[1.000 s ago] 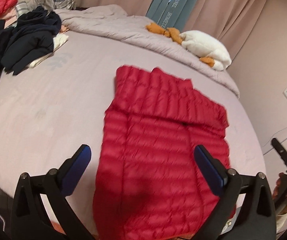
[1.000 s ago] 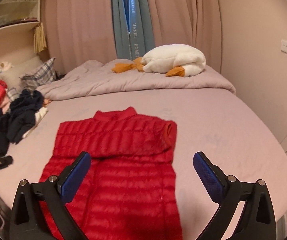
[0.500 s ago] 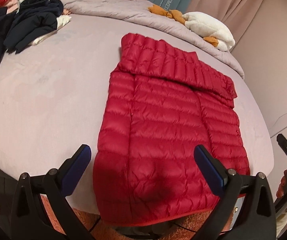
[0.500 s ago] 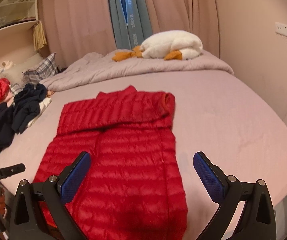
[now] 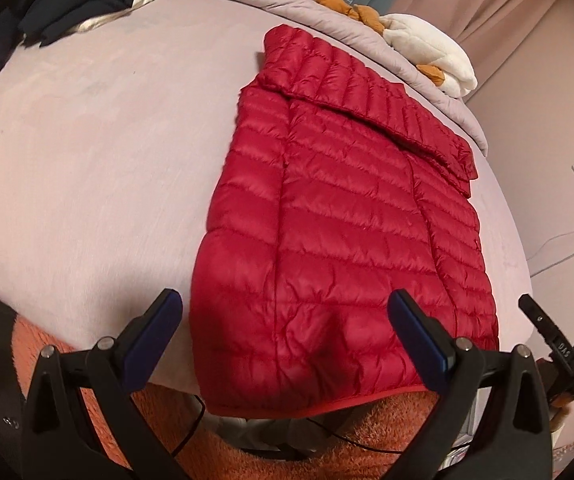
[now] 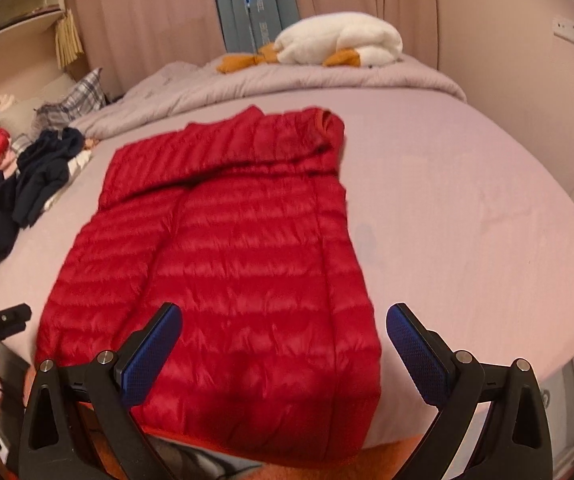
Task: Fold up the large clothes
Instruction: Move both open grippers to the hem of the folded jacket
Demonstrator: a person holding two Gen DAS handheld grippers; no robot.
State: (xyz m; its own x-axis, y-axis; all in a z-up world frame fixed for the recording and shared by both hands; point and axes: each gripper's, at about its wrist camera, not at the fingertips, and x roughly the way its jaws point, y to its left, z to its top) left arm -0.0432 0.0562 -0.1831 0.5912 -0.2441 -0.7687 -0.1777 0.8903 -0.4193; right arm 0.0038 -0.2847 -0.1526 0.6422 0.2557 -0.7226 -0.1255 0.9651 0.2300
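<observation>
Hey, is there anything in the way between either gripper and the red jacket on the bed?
Nothing visible. The left gripper and right gripper both hang open above the jacket's hem with only air between.

Red jacket (image 5: 347, 220): quilted puffer cloth, slight sheen, stitched horizontal channels, wrinkled near hem. Bed (image 5: 87, 140) sheet: matt mauve cloth, smooth. Duvet (image 6: 287, 80): soft matt cloth, rumpled. Plush toy (image 6: 343, 40): white fleece, fuzzy. Rug (image 5: 367, 428): orange shaggy pile. Left tool (image 5: 287, 332) and right tool (image 6: 283, 344): matt black plastic arms, metal rivets, blue textured pads (image 6: 415, 352). Curtains (image 6: 147, 20): matt pink cloth.
</observation>
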